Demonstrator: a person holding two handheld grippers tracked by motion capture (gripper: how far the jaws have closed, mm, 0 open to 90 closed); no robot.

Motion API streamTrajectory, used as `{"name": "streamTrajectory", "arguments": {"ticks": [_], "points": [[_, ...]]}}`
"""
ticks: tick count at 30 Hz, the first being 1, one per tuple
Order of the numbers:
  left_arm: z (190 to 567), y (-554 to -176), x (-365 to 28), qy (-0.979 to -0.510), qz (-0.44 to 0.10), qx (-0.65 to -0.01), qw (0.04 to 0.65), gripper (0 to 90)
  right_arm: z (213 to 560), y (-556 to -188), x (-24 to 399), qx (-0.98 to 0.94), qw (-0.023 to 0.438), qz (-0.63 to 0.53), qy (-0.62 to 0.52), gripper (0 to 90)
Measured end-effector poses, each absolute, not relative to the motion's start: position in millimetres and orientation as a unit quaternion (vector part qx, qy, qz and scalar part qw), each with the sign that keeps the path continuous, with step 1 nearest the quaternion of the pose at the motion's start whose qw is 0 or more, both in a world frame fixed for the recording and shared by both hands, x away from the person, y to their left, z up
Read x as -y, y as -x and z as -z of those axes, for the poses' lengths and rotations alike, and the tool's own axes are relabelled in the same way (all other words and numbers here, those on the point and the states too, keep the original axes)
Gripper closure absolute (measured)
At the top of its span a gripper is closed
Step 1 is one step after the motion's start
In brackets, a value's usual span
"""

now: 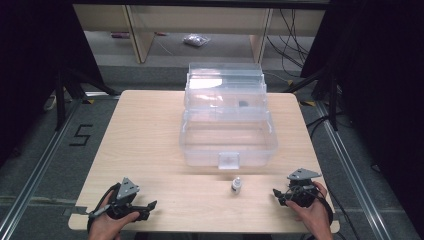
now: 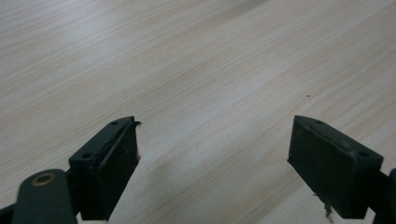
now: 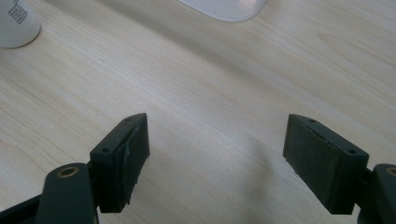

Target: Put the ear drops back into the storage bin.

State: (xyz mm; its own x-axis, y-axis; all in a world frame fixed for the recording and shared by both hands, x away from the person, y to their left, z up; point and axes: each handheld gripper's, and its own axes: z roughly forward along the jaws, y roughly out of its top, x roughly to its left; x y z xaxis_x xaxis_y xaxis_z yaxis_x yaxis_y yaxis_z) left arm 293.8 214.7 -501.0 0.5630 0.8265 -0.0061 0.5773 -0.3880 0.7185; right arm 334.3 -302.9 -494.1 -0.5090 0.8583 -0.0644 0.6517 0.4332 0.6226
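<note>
**Both grippers wide apart at near edge, small bottle between them**

Small white bottle [image 1: 236,185] stands upright on the table [image 1: 150,130], near the near edge, a bit right of centre, just in front of the clear plastic box [image 1: 227,142]. Nothing touching it. In right gripper view its base shows at top left corner [image 3: 16,23], with a corner of the box at top edge [image 3: 224,9].

Left gripper [image 1: 145,207] sits at near-left corner of table, held by the person's left hand [image 1: 107,222]; jaws point toward table centre, spread wide, bare wood between them in left gripper view [image 2: 215,154].

Right gripper [image 1: 278,195] is at near-right corner, in right hand [image 1: 312,212]; jaws point left toward the bottle, well apart from it. Jaws spread wide w/ nothing between them [image 3: 217,149].

Box: lid swung up & back, standing toward far edge; front latch faces the bottle. Small dark item inside, too small to tell what.
</note>
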Motion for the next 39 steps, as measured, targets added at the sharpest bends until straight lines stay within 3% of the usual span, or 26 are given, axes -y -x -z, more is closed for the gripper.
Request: {"name": "streamTrajectory", "arguments": {"ticks": [20,26,39], "points": [[502,-294,-217,-0.818,-0.171,-0.427,0.347,15.4,466,-326,284,-0.859,0.133,-0.259,-0.422,24.9],[502,-295,-216,-0.813,-0.175,-0.435,0.344,15.4,455,-325,273,-0.878,0.138,-0.252,-0.383,25.1],[502,-294,-216,-0.816,-0.169,-0.429,0.349,15.4,435,-328,219,-0.922,0.124,-0.218,-0.295,27.5]]}}
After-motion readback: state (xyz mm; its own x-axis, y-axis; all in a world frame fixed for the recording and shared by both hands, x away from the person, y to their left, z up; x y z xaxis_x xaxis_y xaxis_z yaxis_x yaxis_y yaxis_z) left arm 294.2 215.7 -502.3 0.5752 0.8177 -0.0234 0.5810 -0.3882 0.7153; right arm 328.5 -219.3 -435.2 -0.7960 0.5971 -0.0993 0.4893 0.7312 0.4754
